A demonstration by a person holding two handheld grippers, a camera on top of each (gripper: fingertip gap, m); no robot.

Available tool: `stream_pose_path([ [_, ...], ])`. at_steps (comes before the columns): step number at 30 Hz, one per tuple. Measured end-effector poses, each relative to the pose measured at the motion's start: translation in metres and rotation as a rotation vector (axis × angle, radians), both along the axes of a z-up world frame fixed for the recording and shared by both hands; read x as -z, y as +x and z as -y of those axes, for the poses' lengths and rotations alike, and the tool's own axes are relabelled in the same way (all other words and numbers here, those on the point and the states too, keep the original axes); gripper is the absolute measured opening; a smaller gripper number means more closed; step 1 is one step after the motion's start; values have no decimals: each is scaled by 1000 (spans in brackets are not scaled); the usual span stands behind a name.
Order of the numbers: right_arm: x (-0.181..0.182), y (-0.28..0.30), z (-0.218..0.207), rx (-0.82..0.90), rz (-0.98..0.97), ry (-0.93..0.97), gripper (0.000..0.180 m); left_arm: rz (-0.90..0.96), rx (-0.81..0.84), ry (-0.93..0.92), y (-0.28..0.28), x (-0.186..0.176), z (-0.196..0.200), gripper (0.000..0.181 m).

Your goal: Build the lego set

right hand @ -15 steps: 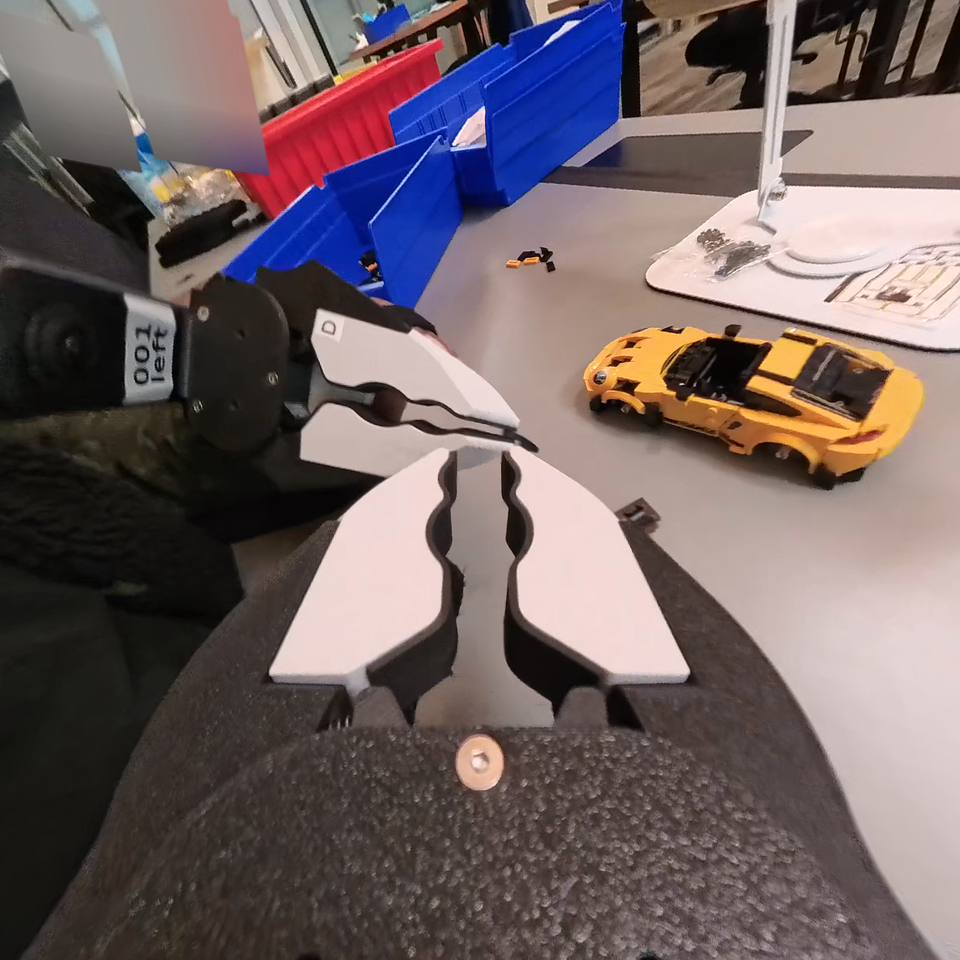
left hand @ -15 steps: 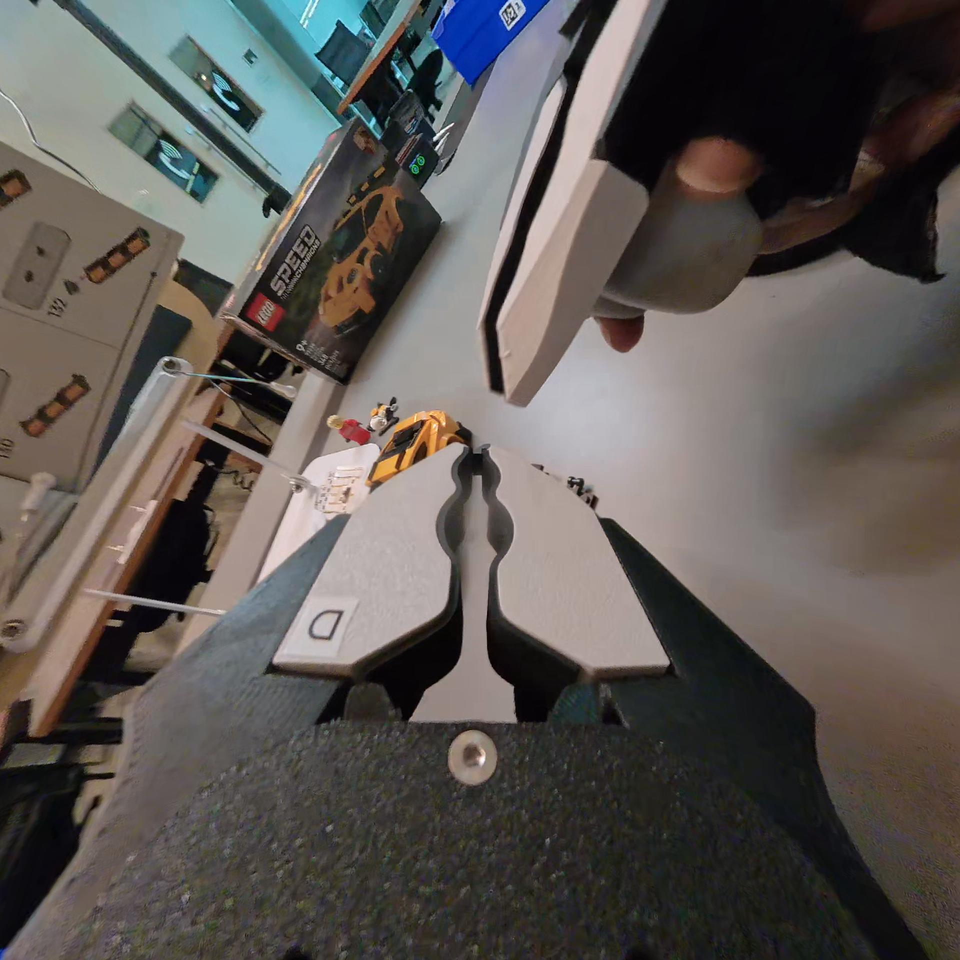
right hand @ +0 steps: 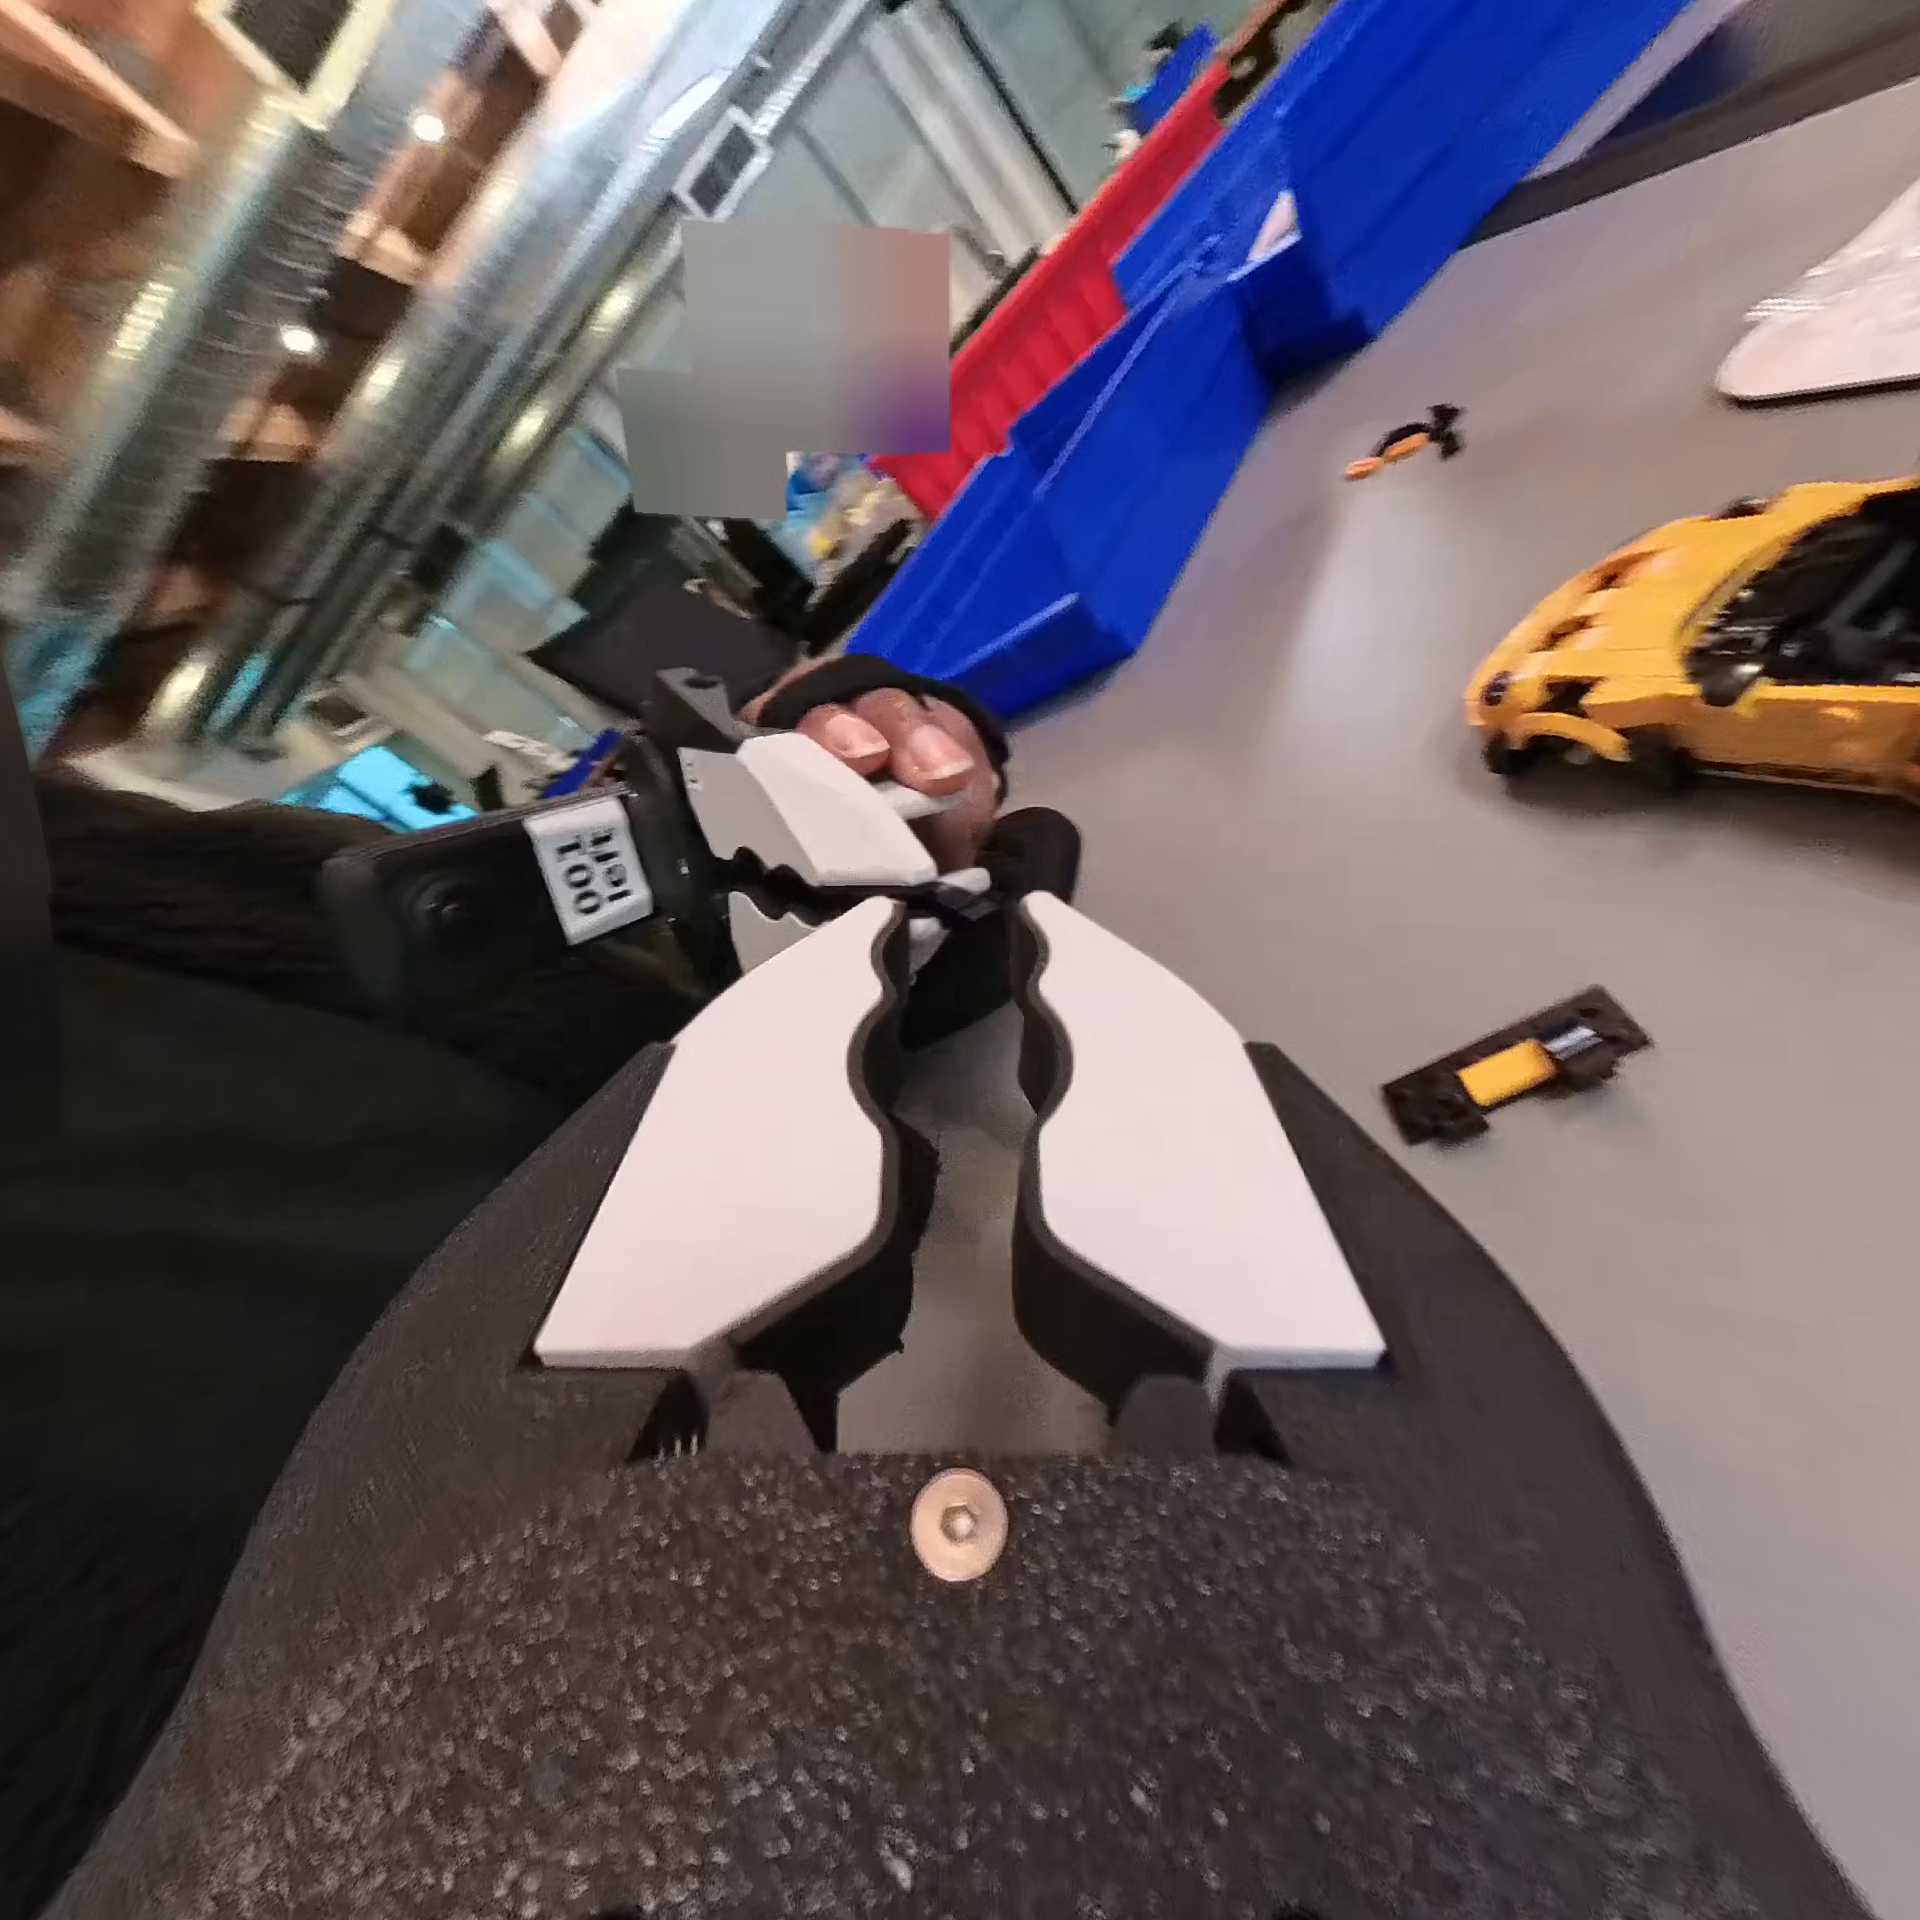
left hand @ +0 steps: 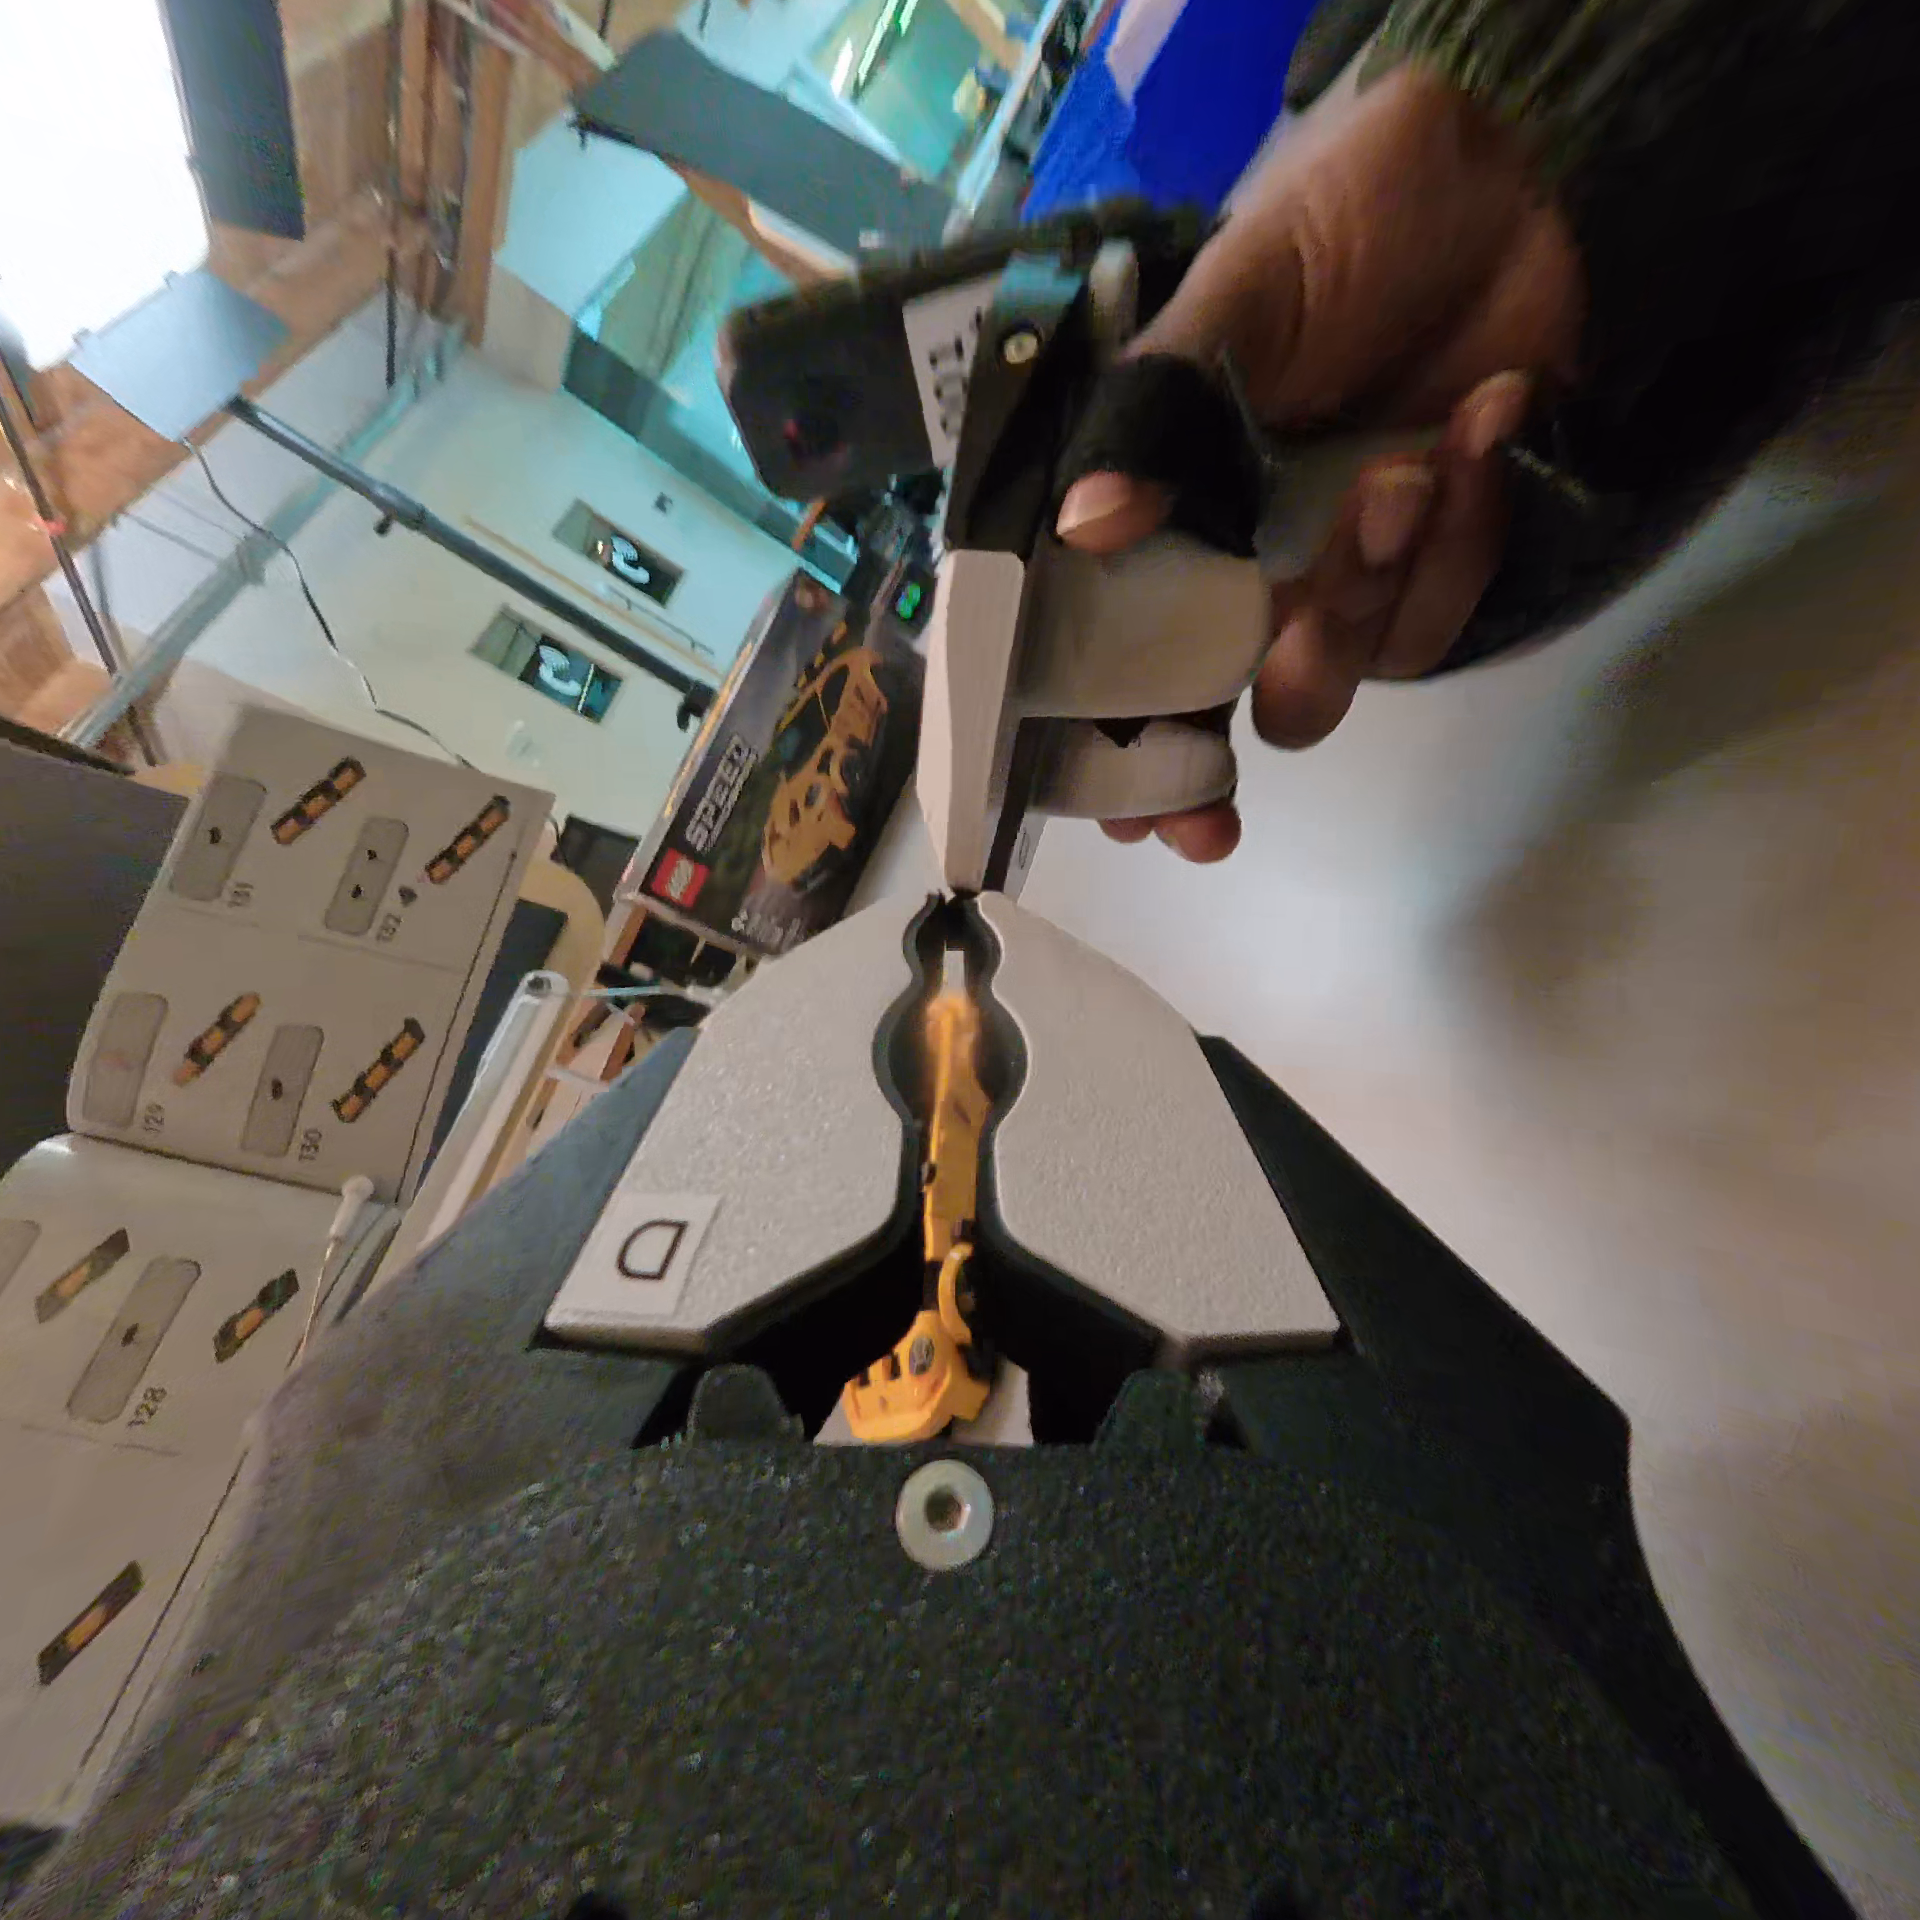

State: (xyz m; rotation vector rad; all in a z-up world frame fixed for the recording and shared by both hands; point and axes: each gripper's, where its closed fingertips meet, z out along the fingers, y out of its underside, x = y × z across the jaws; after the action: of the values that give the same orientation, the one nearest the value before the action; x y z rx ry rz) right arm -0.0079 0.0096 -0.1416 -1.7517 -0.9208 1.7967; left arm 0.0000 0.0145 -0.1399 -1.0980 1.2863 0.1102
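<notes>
My left gripper [left hand: 954, 914] is shut on a small thin black lego piece [right hand: 966, 902], held above the grey table. It shows from the side in the right wrist view [right hand: 831, 831]. My right gripper [right hand: 961, 920] is slightly open, and its tips stand on either side of that piece without visibly clamping it. In the left wrist view it [left hand: 971, 727] points down onto my left tips, with a hand around it. The yellow lego car [right hand: 1704, 644] stands on the table at the right. It also shows through my left finger gap [left hand: 951, 1195].
A black and yellow sub-assembly [right hand: 1512, 1065] lies on the table [right hand: 1351, 1351] near my right gripper. Small loose pieces [right hand: 1403, 442] lie farther back. Blue bins [right hand: 1143, 416], a red bin [right hand: 1039, 312] and a white mat [right hand: 1849, 343] are behind. The set's box [left hand: 790, 790] and the open instruction booklet [left hand: 291, 935] are to the left. My two grippers' fingertips are within a few centimetres of each other.
Both grippers have lifted and tilted. My right tips have moved up to bracket the piece at my left gripper's tip. The car now shows through my left finger gap.
</notes>
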Motion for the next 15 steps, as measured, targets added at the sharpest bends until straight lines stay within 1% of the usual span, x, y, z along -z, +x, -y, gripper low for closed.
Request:
stream_pose_path([
  [3, -10, 2, 10, -74, -68, -9, 13, 61, 70, -3, 4, -9, 11, 3],
  [5, -13, 3, 12, -88, -86, -2, 12, 100, 102, -27, 4, -14, 14, 3],
  [7, -13, 3, 10, -71, -83, 17, 9, 133, 106, -74, 3, -14, 12, 3],
  [10, -8, 3, 3, -16, -30, 79, 9, 190, 115, -202, 2, -9, 6, 4],
  [12, -1, 3, -7, 53, 54, 175, 9, 257, 115, -326, -2, -6, 0, 9],
  [15, 13, 6, -27, 195, 257, 426, 9, 352, 102, -551, -9, 2, -12, 15],
])
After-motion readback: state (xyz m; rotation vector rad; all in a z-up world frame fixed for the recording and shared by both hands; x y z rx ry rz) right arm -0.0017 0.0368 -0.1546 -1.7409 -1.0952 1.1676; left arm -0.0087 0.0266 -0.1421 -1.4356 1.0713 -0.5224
